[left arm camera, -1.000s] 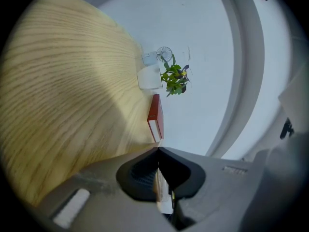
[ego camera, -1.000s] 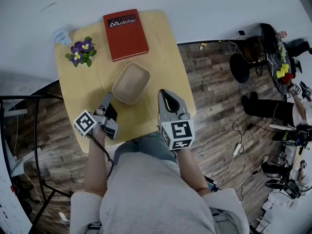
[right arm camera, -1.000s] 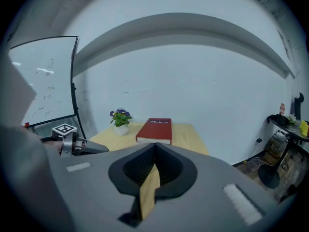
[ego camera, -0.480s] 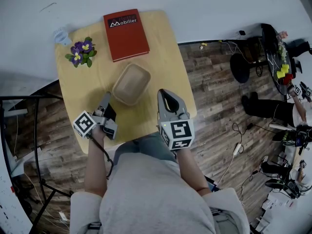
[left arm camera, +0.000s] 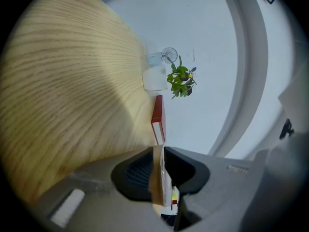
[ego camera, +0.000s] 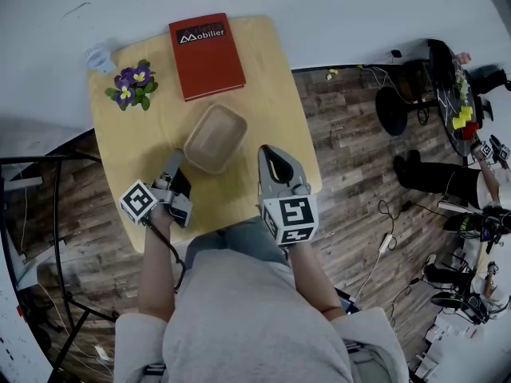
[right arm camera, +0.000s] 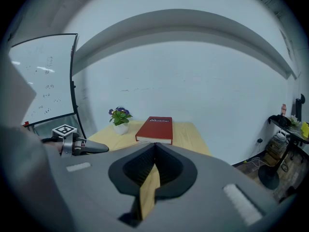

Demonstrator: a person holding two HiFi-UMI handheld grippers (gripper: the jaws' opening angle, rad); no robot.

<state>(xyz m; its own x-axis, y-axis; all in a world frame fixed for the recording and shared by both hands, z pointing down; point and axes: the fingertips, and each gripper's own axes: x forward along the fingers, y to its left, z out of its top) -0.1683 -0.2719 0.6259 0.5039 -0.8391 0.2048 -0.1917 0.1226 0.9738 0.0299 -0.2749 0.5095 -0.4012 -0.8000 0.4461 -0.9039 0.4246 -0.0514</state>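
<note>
Sitting mid-way on the wooden table, the tan pulp tray lies ahead of both grippers. Its long axis runs away from the person, tilted a bit right, with the open side up. The left gripper is nearer, rolled on its side, its tip just beside the tray's near-left corner and aimed roughly along that axis. Its jaws are a narrow crack apart and grip nothing. The right gripper is off the tray's right side, with its jaws together and empty. A red book and potted flowers sit beyond the tray, well apart from it.
</note>
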